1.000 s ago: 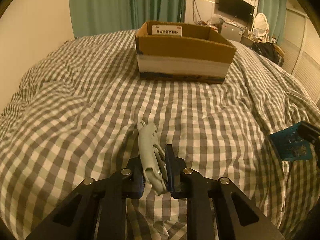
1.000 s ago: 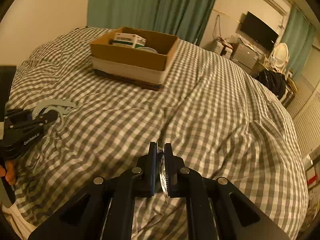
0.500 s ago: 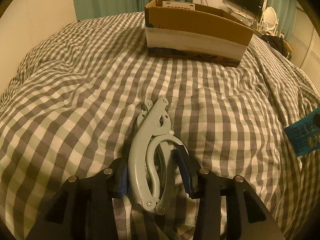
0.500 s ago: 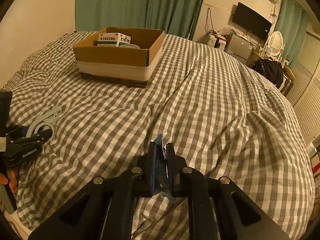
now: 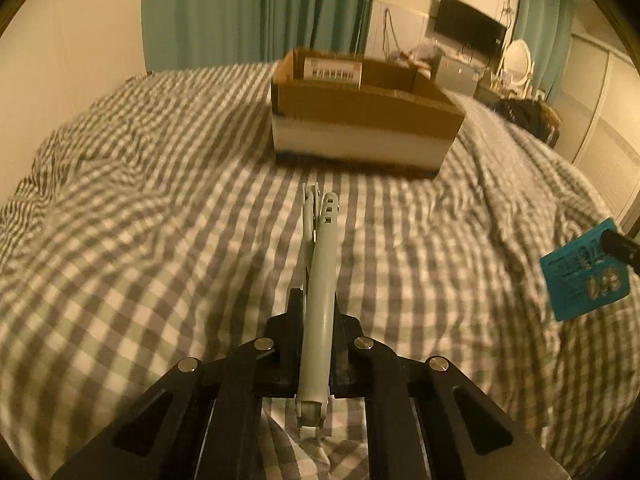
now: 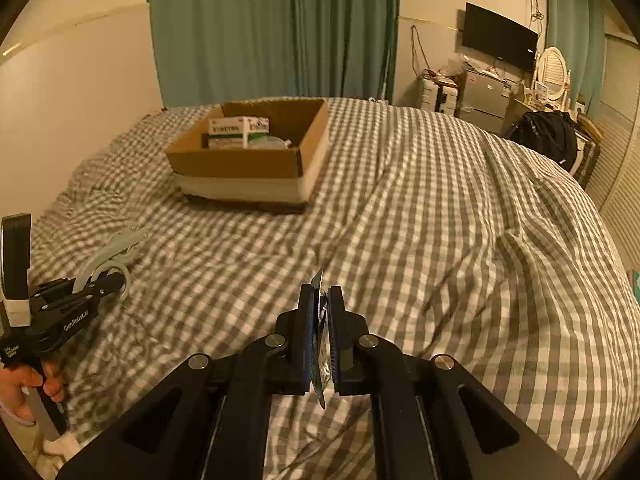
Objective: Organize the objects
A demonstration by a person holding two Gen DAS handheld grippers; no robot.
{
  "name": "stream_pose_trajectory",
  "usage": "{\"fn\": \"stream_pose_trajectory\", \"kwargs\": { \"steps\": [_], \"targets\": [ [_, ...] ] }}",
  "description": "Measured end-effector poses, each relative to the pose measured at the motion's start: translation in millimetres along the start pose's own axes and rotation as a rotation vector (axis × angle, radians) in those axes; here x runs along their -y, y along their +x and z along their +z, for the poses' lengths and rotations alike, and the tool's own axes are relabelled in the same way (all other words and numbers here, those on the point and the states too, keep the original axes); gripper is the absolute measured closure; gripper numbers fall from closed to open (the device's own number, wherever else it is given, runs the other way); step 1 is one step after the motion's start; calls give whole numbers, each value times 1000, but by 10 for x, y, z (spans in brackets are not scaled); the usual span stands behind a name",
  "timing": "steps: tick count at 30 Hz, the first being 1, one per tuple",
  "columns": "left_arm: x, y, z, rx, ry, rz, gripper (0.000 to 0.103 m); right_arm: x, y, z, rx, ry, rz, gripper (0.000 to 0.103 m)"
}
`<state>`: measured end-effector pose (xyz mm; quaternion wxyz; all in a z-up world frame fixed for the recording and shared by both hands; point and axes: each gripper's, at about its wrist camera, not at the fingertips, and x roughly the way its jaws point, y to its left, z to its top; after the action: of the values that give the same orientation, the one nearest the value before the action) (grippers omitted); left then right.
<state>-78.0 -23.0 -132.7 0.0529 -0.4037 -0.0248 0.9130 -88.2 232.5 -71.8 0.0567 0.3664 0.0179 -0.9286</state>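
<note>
Grey clamp (image 5: 318,276) in left tongs (image 5: 316,312) (level, toward box (image 5: 366,128))

So the bed (image 6: 460,208) has a rumpled gray-and-white checked duvet over it. The only thing sitting right on it is an open cardboard box (image 6: 244,162) toward the far side, with a couple of small cartons (image 6: 236,131) inside.
</note>
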Motion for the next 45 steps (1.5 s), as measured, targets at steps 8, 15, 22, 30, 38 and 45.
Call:
{"fn": "stream_pose_trajectory", "kwargs": {
  "steps": [8, 15, 22, 30, 38, 45],
  "targets": [
    [75, -286, 444, 95, 20, -14, 95, -161, -111, 357, 71, -65, 29, 97],
    [229, -373, 1019, 171, 53, 0, 95, -275, -133, 947, 171, -111, 52, 97],
    [383, -205, 1608, 216, 92, 5, 95, -317, 75, 1597, 238, -126, 74, 97],
    [485, 314, 2164, 224, 111, -8, 94, -303, 655, 2166, 243, -126, 70, 97],
    [574, 933, 2440, 196, 138, -37, 95, -317, 1446, 2468, 195, -126, 62, 97],
    [677, 1363, 2430, 106, 168, -96, 95, -198, 2064, 2396, 116, -77, 46, 97]
  ]
}}
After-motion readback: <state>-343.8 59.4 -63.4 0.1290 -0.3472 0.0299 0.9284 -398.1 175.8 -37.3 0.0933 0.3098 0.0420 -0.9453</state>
